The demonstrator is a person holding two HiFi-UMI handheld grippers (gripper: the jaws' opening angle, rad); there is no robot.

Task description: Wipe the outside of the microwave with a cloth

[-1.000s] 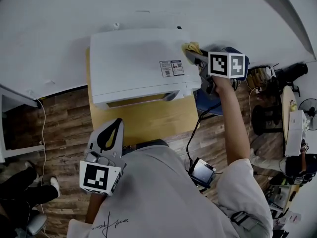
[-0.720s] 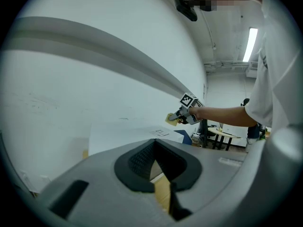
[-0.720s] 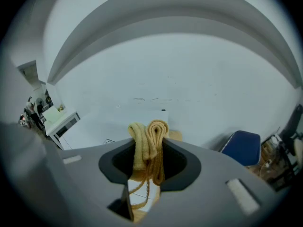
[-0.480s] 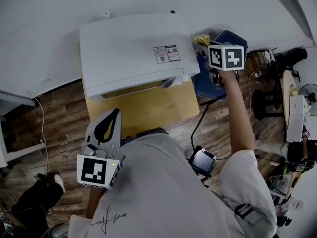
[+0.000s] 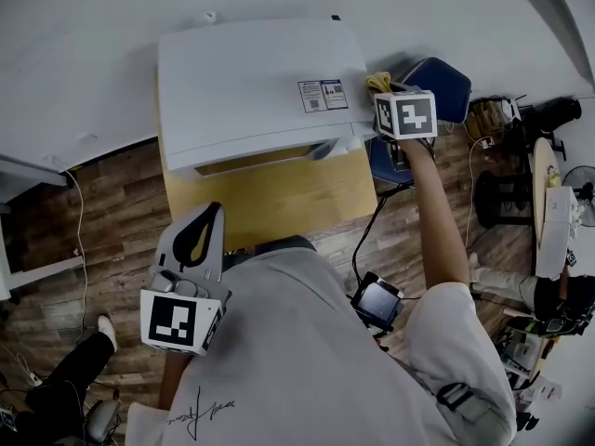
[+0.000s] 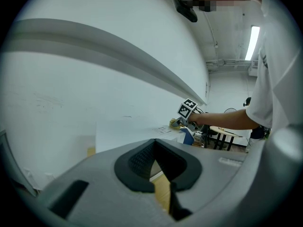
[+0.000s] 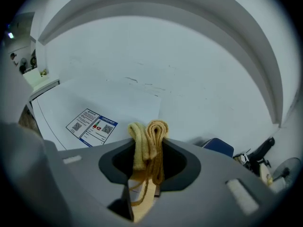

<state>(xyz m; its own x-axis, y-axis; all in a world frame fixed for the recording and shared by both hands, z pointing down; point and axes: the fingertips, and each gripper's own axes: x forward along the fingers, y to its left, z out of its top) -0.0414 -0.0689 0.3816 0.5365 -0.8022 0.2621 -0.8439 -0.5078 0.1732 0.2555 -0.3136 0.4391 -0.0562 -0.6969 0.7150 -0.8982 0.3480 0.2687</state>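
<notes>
Right tongs clamp a folded yellow cloth at the white box-shaped microwave's right edge. Left tongs are closed, empty, held low.

one white microwave, with one printed label on its top. one wooden table beneath it. one yellow cloth, bunched into two folds, one paler than the other. two grippers: the left gripper and the right gripper. two marker cubes: the left cube and the right cube. one blue chair. two people: the person in a grey shirt and a second person, only dark legs showing. one ceiling strip light.
</notes>
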